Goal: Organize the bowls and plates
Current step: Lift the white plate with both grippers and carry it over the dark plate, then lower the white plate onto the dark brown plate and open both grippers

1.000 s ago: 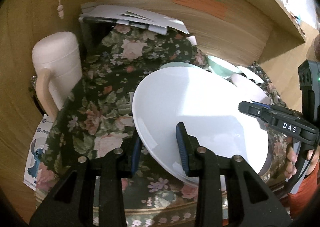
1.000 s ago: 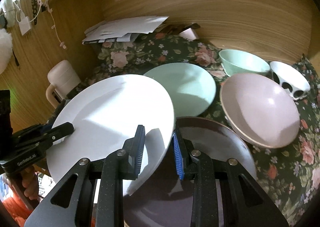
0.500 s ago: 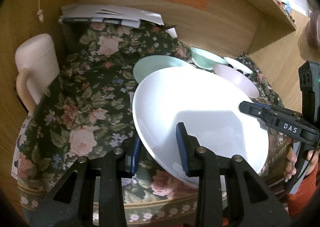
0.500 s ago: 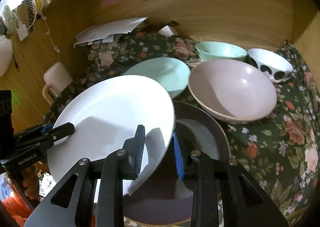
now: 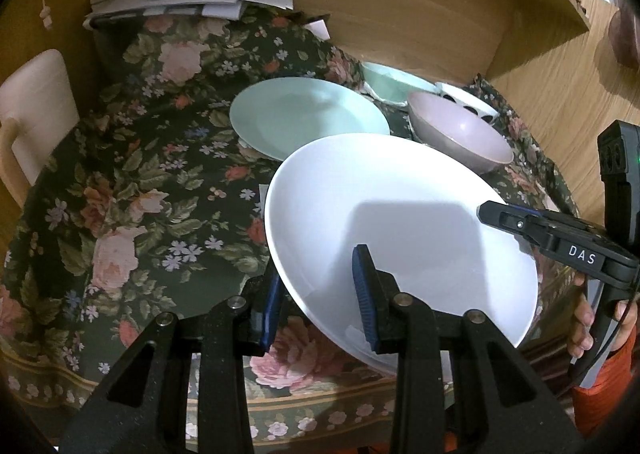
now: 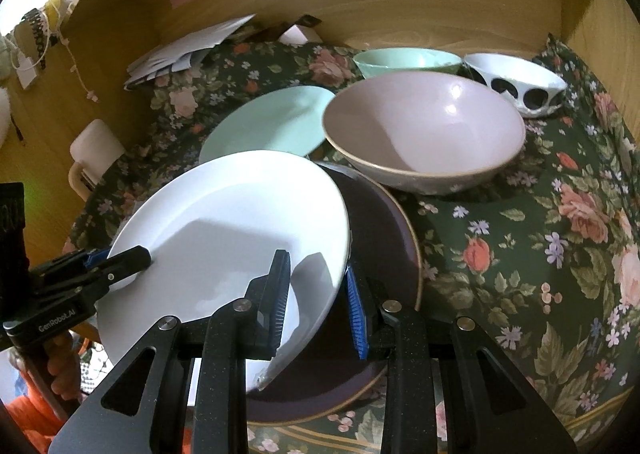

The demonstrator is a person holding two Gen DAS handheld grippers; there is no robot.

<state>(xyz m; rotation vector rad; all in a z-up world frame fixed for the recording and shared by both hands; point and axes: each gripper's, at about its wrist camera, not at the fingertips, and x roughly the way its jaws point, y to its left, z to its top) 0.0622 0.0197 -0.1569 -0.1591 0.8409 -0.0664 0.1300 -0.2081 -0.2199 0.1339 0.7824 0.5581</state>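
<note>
In the left wrist view, the left tool (image 5: 320, 294) pinches the near-left rim of the white plate (image 5: 400, 213), which is tilted above the floral-clothed bench (image 5: 120, 193), while the right tool (image 5: 496, 213) grips its right rim; a mint plate (image 5: 308, 117), a pink bowl (image 5: 460, 133) and a mint bowl (image 5: 396, 79) lie behind. In the right wrist view, the right tool (image 6: 318, 298) is pressed onto the white plate's (image 6: 224, 221) right rim above a dark brown plate (image 6: 380, 254), the left tool (image 6: 132, 256) clamps the far rim, and a spotted white bowl (image 6: 516, 83) sits beside the mint bowl (image 6: 404, 59), behind the pink bowl (image 6: 424, 125).
</note>
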